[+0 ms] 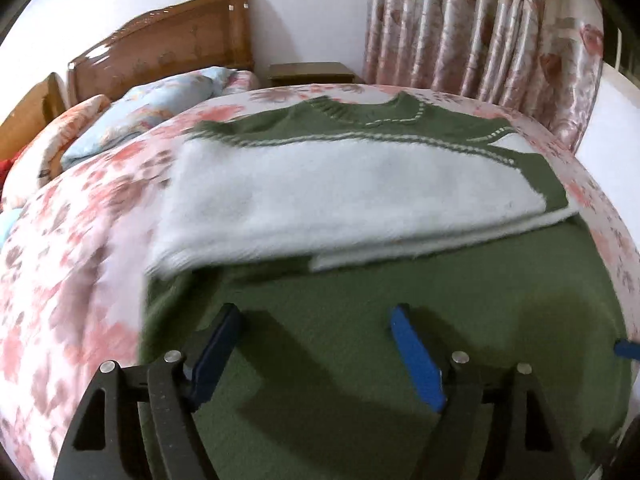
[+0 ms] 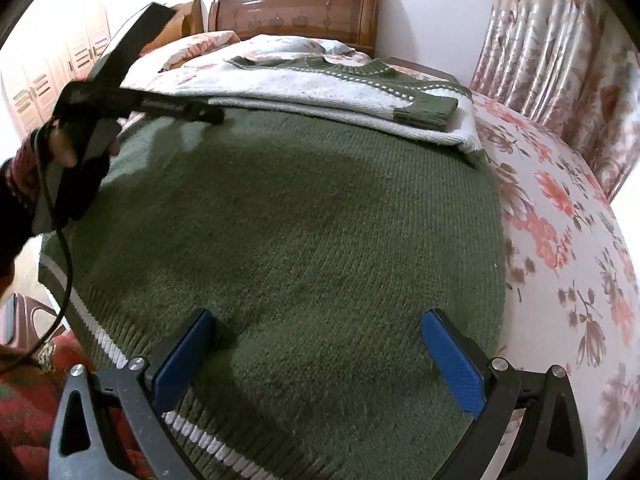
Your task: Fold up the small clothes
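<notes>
In the left wrist view, the left gripper (image 1: 316, 320) fills the bottom of the frame with its blue pads spread wide and nothing between them, poised above the green body of the sweater (image 1: 360, 320). The sweater lies flat on the floral bedspread (image 1: 80, 240), occupying the centre and lower right of the frame. Both white sleeves (image 1: 320, 200) are already folded across the chest in the middle of the frame, below the ribbed collar (image 1: 360, 114). The picture is smeared at the left, so the exact edge of the sleeve cuff there is hard to make out. A wooden headboard (image 1: 160, 40) sits at upper left and patterned curtains (image 1: 480, 28) at upper right.

In the right wrist view, the right gripper (image 2: 320, 354) sits at the bottom centre, jaws likewise apart and empty, just above the striped hem (image 2: 120, 356) that runs along the lower left. The left gripper (image 2: 212, 114) reaches in from the upper left, held in a gloved hand (image 2: 72, 152), its tip near the lower edge of the folded sleeves; from this angle I cannot tell how its fingers stand.

Sleeves in, the step in hand looks like the lengthwise fold of the body. The next move would call for both grippers to pinch the hem at its two corners, lift together, and carry it up toward the collar without disturbing the sleeves.
</notes>
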`<action>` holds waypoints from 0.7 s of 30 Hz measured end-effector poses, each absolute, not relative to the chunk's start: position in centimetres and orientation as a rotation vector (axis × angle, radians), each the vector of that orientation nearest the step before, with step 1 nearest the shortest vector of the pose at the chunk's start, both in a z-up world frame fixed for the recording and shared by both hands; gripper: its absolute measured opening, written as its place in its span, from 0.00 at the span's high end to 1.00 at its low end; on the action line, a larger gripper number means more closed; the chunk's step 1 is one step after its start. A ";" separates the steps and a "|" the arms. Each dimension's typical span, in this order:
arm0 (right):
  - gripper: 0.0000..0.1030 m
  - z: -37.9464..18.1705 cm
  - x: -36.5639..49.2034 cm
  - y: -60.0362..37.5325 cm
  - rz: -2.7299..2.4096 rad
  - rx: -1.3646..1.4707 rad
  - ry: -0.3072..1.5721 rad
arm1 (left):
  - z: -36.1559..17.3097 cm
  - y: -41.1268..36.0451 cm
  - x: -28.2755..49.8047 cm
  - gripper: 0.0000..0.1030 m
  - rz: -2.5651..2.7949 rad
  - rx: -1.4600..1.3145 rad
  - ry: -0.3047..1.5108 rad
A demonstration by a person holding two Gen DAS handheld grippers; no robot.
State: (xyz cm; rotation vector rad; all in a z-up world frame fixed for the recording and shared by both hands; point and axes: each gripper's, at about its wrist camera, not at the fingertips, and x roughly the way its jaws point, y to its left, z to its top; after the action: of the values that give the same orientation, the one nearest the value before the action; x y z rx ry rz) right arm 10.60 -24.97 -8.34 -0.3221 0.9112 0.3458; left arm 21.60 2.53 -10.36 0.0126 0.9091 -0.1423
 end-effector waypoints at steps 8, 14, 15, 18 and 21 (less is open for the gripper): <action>0.00 -7.9 11.7 -24.4 0.337 -0.357 0.984 | -10.9 6.1 19.8 0.20 -0.111 -0.077 0.900; 0.00 -5.6 14.8 -22.3 0.312 -0.333 0.867 | -11.1 5.5 20.0 0.17 -0.103 -0.049 0.905; 0.00 -5.7 15.5 -21.9 0.330 -0.316 0.866 | -11.1 5.5 20.1 0.17 -0.101 -0.044 0.906; 0.00 -6.6 18.5 -20.0 0.342 -0.319 0.879 | -11.4 5.7 20.4 0.17 -0.099 -0.040 0.907; 0.00 -8.2 21.0 -18.7 0.307 -0.396 0.893 | -11.3 5.7 20.3 0.17 -0.098 -0.037 0.906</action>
State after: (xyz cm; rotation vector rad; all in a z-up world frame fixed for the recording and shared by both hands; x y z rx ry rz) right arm 20.96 -18.65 -8.22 -0.3956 0.8930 0.3070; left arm 20.32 5.67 -11.32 -0.0366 0.9059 -0.0985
